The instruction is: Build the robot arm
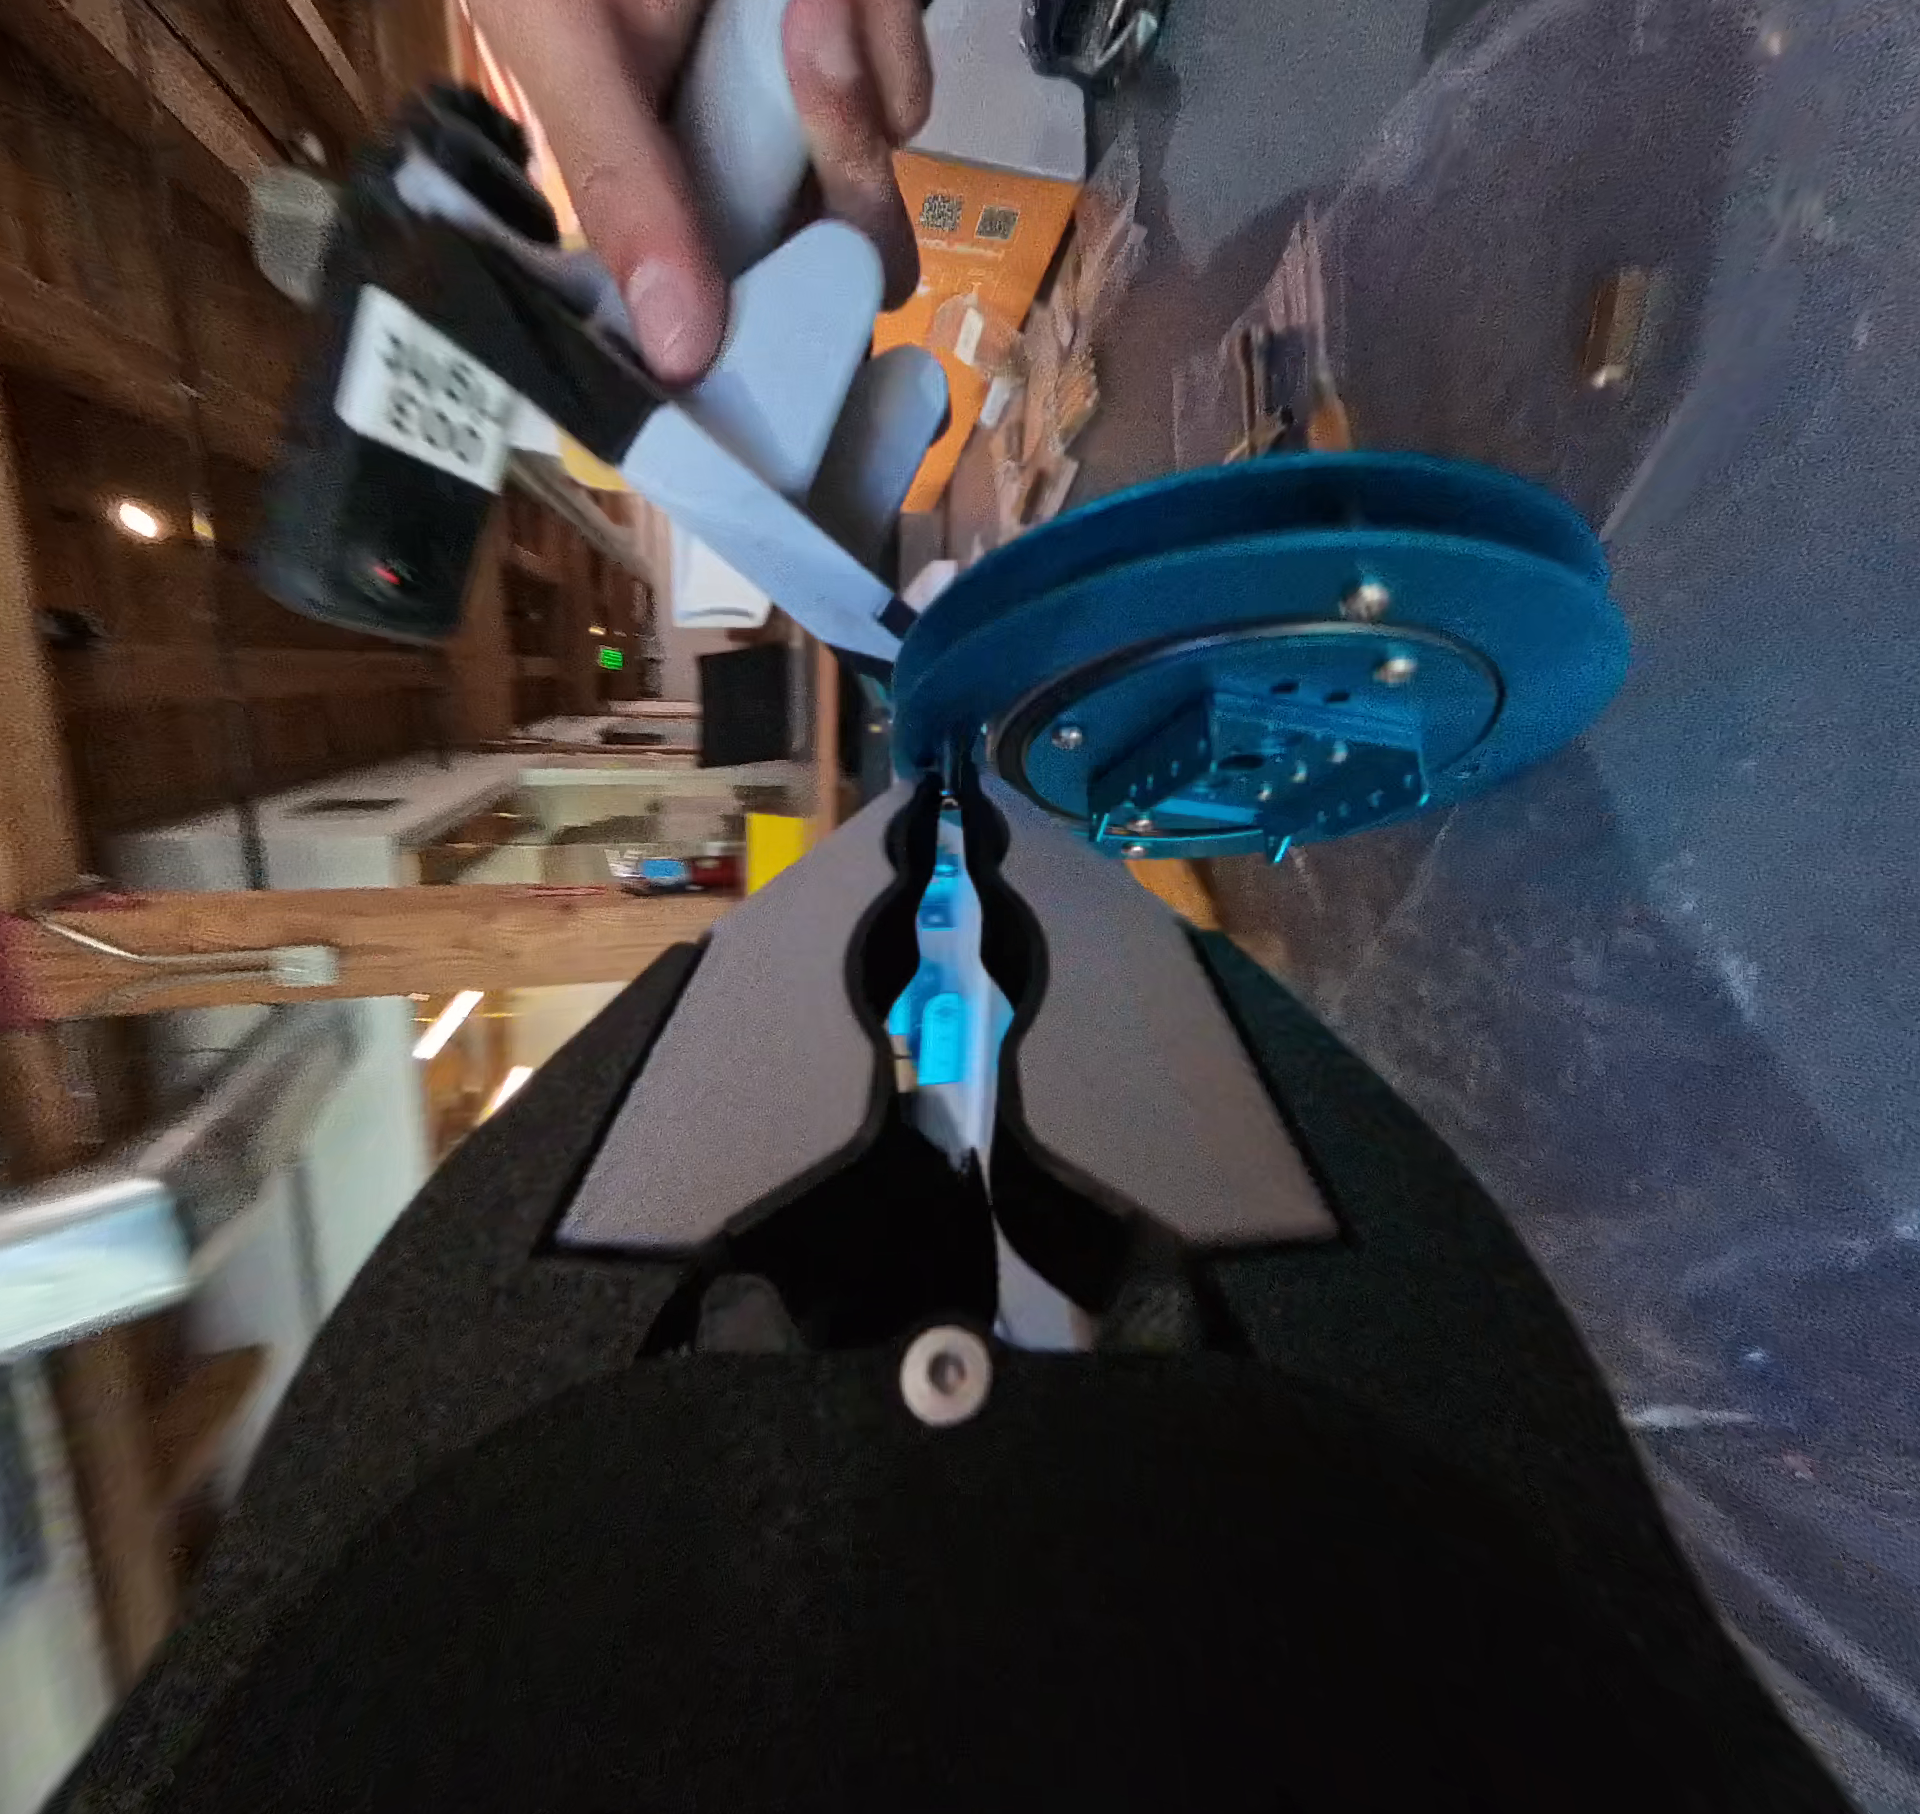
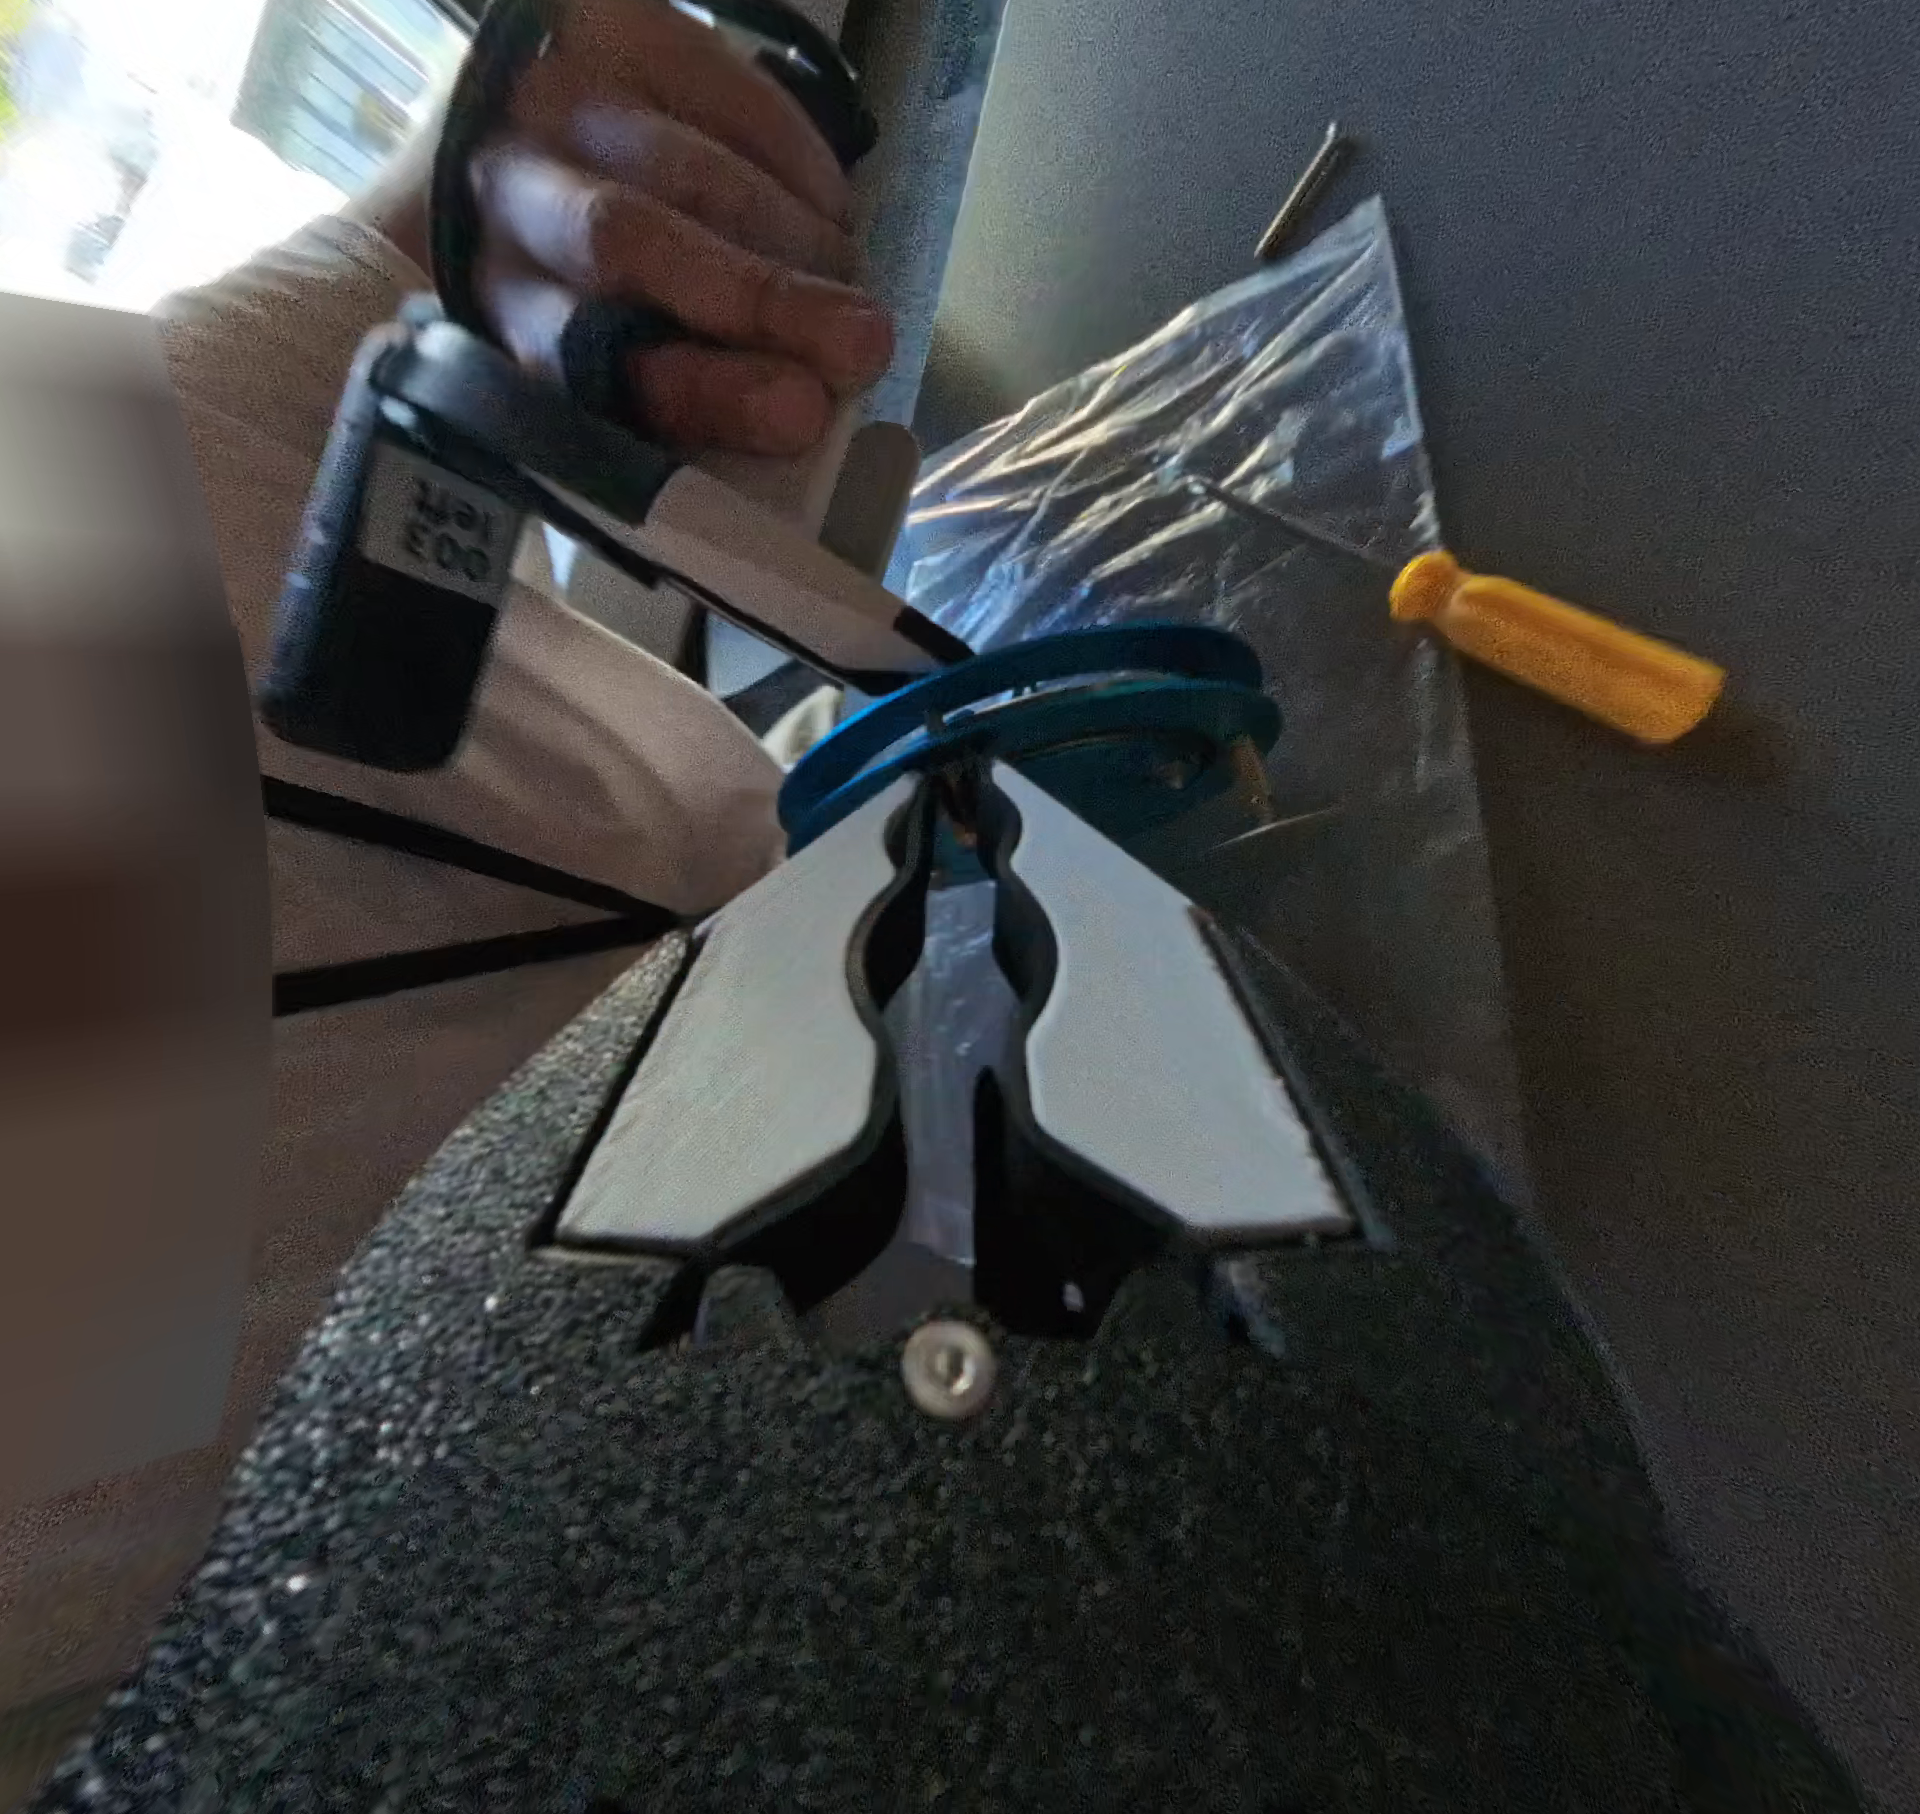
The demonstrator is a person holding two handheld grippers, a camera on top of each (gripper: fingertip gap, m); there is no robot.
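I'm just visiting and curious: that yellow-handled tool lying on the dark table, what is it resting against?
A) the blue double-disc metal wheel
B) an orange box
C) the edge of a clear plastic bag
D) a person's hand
C: in the right wrist view the yellow-handled tool lies on the dark table with its thin shaft over the clear plastic bag, apart from the blue double-disc metal wheel.

A dark grey desk (image 2: 1662, 206) carries the things. A clear plastic bag (image 2: 1195, 476) lies flat on it just ahead of the right gripper (image 2: 961, 808); a yellow-handled screwdriver (image 2: 1558, 647) rests beyond, to the right, and a thin dark pin (image 2: 1299, 192) farther off.
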